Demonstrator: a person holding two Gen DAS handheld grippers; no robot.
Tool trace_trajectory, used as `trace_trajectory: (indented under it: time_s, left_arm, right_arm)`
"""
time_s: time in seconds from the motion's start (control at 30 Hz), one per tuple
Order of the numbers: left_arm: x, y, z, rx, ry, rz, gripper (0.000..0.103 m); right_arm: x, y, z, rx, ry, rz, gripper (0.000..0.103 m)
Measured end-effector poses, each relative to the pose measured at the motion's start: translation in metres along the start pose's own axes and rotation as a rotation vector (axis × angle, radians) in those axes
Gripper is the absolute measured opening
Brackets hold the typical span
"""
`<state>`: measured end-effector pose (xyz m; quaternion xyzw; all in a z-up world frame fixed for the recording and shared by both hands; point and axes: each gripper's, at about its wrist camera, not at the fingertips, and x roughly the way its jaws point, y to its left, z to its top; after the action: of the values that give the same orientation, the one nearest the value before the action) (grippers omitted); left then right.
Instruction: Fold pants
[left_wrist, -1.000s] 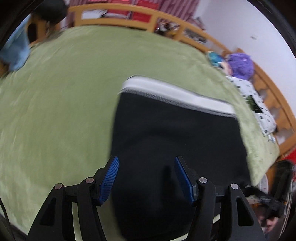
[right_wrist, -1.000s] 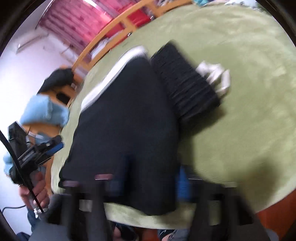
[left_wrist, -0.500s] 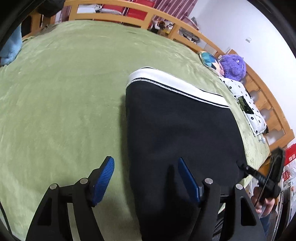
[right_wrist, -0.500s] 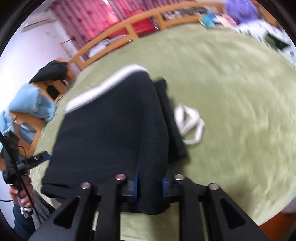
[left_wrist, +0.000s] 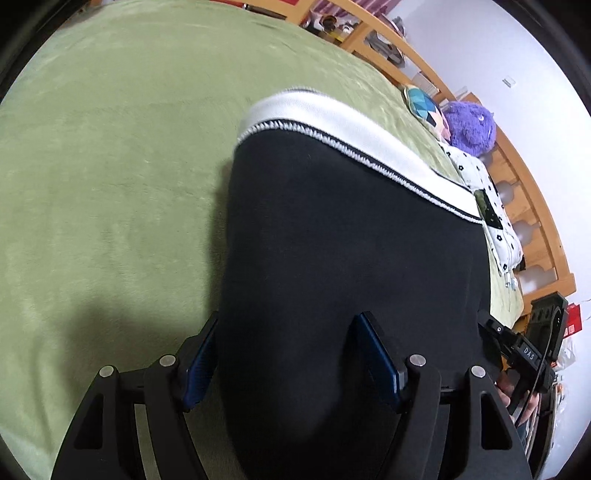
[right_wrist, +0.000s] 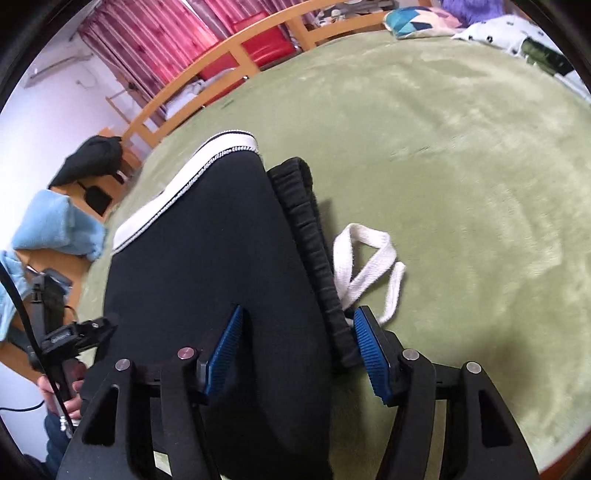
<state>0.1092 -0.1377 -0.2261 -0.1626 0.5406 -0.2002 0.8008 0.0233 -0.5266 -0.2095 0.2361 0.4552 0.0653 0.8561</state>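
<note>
The black pants lie folded on the green blanket, with a white stripe along the far edge. In the right wrist view the pants show their ribbed black waistband and a white drawstring lying loose on the blanket. My left gripper is open, its blue pads either side of the near left corner of the pants. My right gripper is open, straddling the near right edge by the waistband.
A wooden bed rail runs along the far side, with a purple plush toy and a white dotted cloth. A blue towel and a dark garment lie beyond the left edge.
My right gripper was shut on the pants edge half a second ago and is now open. My left gripper, open throughout, has shifted in over the pants corner.
</note>
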Motion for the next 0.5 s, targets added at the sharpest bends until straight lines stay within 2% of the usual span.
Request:
trace_trajectory:
  time_s: [0.1, 0.13, 0.2, 0.27, 0.3, 0.37, 0.4, 0.47, 0.5]
  left_arm:
    - [0.008, -0.005, 0.003, 0.019, 0.014, -0.01, 0.068]
    - [0.009, -0.006, 0.004, 0.017, 0.014, -0.016, 0.064]
    - [0.009, -0.004, 0.006, -0.009, 0.015, -0.031, 0.058]
    - [0.006, -0.004, 0.007, -0.02, 0.01, -0.047, 0.04]
    - [0.002, -0.006, 0.008, -0.017, 0.001, -0.05, 0.037]
    - [-0.005, -0.007, 0.011, -0.007, -0.007, -0.056, 0.026]
    - [-0.01, -0.007, 0.014, -0.012, -0.013, -0.073, 0.025]
    - [-0.021, -0.006, 0.019, -0.015, -0.017, -0.108, 0.023]
    - [-0.026, -0.005, 0.022, -0.01, -0.023, -0.123, 0.023]
  right_arm:
    - [0.01, -0.005, 0.004, 0.016, 0.03, 0.025, 0.064]
    - [0.015, -0.005, 0.005, 0.011, 0.037, 0.019, 0.069]
    - [0.021, -0.007, 0.007, 0.016, 0.043, 0.021, 0.073]
    - [0.024, -0.008, 0.008, 0.038, 0.049, 0.034, 0.073]
    - [0.024, -0.008, 0.008, 0.044, 0.048, 0.032, 0.071]
    - [0.017, -0.001, 0.003, 0.044, 0.032, 0.058, 0.05]
    - [0.015, 0.003, 0.004, 0.04, 0.024, 0.063, 0.047]
    - [0.006, 0.017, 0.002, 0.01, -0.019, 0.032, 0.033]
    - [0.001, 0.024, 0.002, 0.001, -0.041, 0.024, 0.031]
